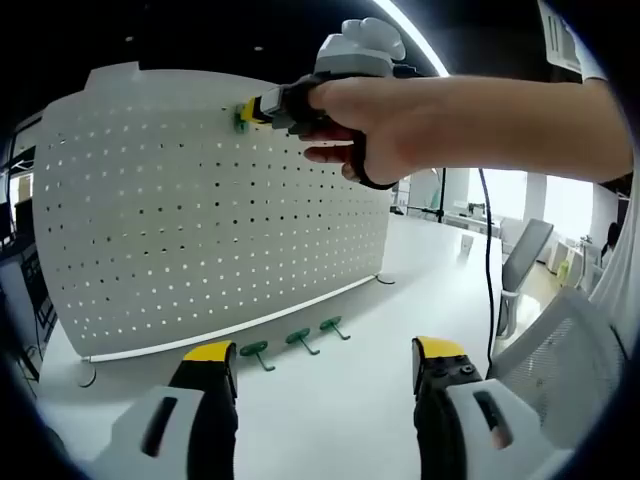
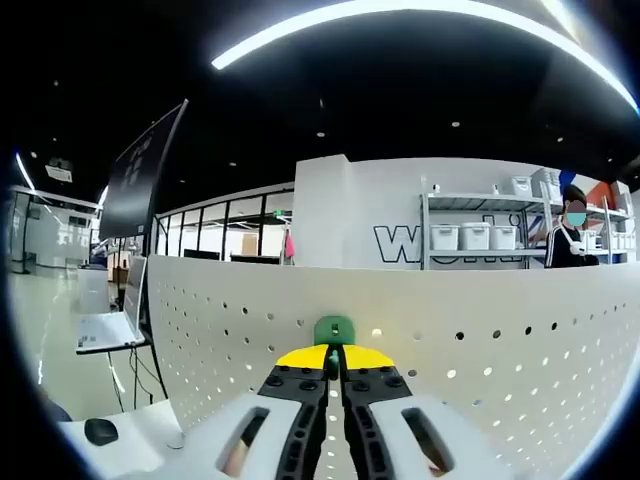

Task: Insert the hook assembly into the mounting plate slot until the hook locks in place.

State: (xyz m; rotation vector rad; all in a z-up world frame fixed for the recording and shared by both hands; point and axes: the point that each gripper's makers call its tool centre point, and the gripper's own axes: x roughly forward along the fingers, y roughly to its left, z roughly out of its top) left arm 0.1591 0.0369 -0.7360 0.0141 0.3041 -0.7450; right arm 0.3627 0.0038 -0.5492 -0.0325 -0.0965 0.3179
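A white pegboard (image 1: 200, 220) stands upright on the white table (image 1: 330, 400). In the left gripper view a person's hand holds my right gripper (image 1: 252, 112) at the board's top edge, shut on a green hook (image 1: 241, 117) that is pressed against the board. The right gripper view looks along those jaws: they are shut together, and the green hook (image 2: 334, 330) sits at their tips against the pegboard (image 2: 480, 340). Three more green hooks (image 1: 297, 343) lie on the table at the board's foot. My left gripper (image 1: 325, 362) hangs open over the table, holding nothing.
An office chair (image 1: 525, 255) and a cable (image 1: 488, 280) stand at the table's right side. Behind the board are shelves with white bins (image 2: 475, 236), a person (image 2: 570, 235), a laptop (image 2: 110, 320) and a mouse (image 2: 100, 431).
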